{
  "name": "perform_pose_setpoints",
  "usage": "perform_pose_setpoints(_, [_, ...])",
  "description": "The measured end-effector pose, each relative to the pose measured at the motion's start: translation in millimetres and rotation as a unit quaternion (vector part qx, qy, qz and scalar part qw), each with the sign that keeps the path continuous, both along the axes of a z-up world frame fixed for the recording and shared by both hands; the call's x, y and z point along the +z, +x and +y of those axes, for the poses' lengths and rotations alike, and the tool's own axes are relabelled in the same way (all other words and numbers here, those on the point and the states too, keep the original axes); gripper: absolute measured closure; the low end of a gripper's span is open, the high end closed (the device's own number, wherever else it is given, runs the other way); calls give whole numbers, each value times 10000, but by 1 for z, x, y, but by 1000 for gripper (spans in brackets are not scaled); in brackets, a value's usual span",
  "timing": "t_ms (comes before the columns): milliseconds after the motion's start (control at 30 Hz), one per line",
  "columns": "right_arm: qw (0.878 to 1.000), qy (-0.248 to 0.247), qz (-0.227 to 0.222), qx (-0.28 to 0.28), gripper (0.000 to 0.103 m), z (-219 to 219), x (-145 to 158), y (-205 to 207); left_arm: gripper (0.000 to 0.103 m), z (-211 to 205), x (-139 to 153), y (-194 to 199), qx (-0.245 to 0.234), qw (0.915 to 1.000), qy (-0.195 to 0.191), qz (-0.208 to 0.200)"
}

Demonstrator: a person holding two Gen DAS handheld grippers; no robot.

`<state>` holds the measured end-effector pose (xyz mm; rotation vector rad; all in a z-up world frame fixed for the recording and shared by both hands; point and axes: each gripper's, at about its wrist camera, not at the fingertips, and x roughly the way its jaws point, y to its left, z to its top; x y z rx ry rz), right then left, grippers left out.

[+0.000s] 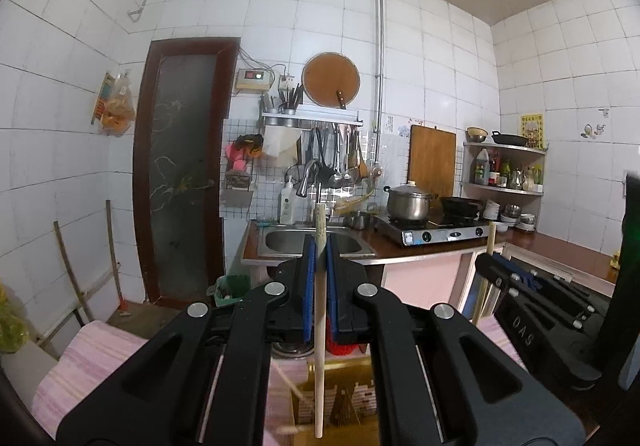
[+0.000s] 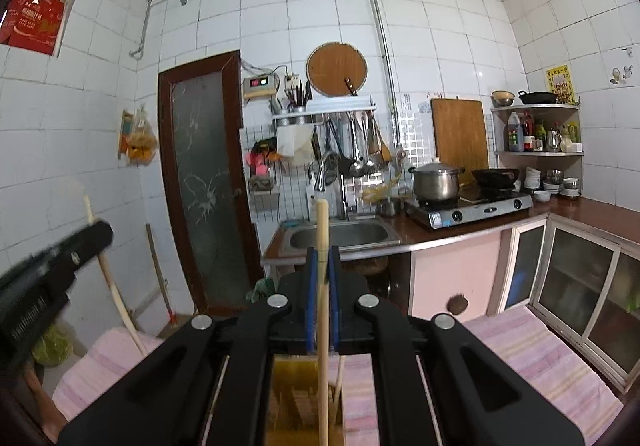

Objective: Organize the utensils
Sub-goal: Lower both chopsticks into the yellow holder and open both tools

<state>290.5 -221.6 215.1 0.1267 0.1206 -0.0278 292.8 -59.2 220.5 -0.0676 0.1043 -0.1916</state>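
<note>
Left gripper [image 1: 320, 246] level, fingers clamped on upright chopstick [image 1: 319, 326]; right gripper [image 2: 323, 258] alongside, likewise clamped.

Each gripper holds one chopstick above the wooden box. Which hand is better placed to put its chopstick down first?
Probably the right gripper: its chopstick hangs into the wooden box. The left gripper holds its chopstick similarly, so the advantage is small.

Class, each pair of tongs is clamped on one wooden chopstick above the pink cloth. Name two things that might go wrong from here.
1. The left tongs pinch their chopstick at one narrow spot, so it may pivot or slip.
2. The right tongs hold theirs alongside; the two long sticks may collide over the wooden tray.
</note>
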Motion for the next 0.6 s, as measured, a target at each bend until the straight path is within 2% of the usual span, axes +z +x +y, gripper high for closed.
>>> perform_pose_setpoints(133, [9999, 68, -62, -55, 97, 0, -8, 28, 99, -4, -16, 33, 34, 10000, -50, 77])
perform_pose_setpoints(333, [9999, 59, -91, 22, 97, 2, -48, 56, 99, -9, -64, 67, 105, 9991, 10, 414])
perform_pose_setpoints(600, [9991, -97, 410, 2, 97, 4, -85, 65, 99, 1, -99, 83, 186, 9960, 74, 867])
